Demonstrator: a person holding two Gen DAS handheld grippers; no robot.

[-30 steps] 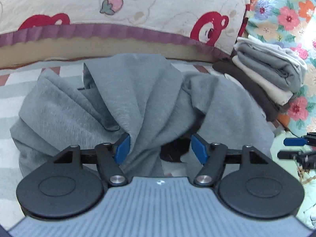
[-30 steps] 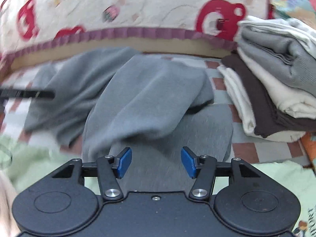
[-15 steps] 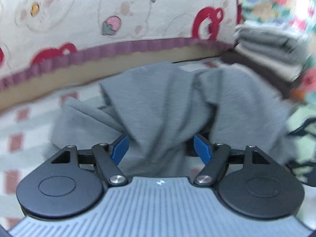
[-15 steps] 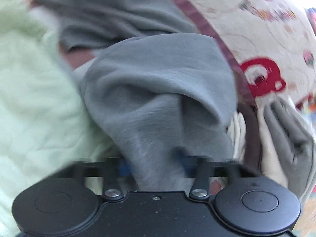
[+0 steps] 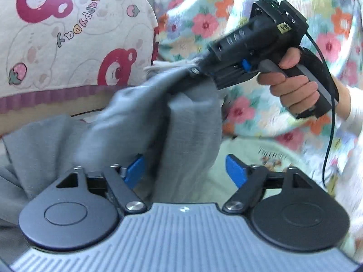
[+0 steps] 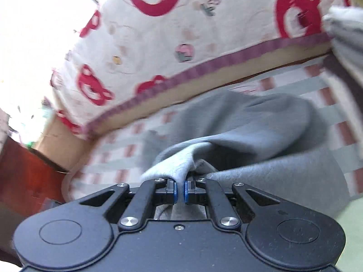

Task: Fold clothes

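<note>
Right gripper: jaws clamped on a pinched fold of the grey garment, lifting it off the checked bed sheet in front of the bear-print cushion. Left gripper: jaws wide apart and just been opening further — the cloth hangs between them, touching the left pad but not gripped. A hand holds the right tool's handle.

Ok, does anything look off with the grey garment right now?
Only the grey garment itself: bunched, hanging in a twisted fold from the right gripper, which pinches one edge. The left gripper stands open around the cloth, not gripping.
</note>
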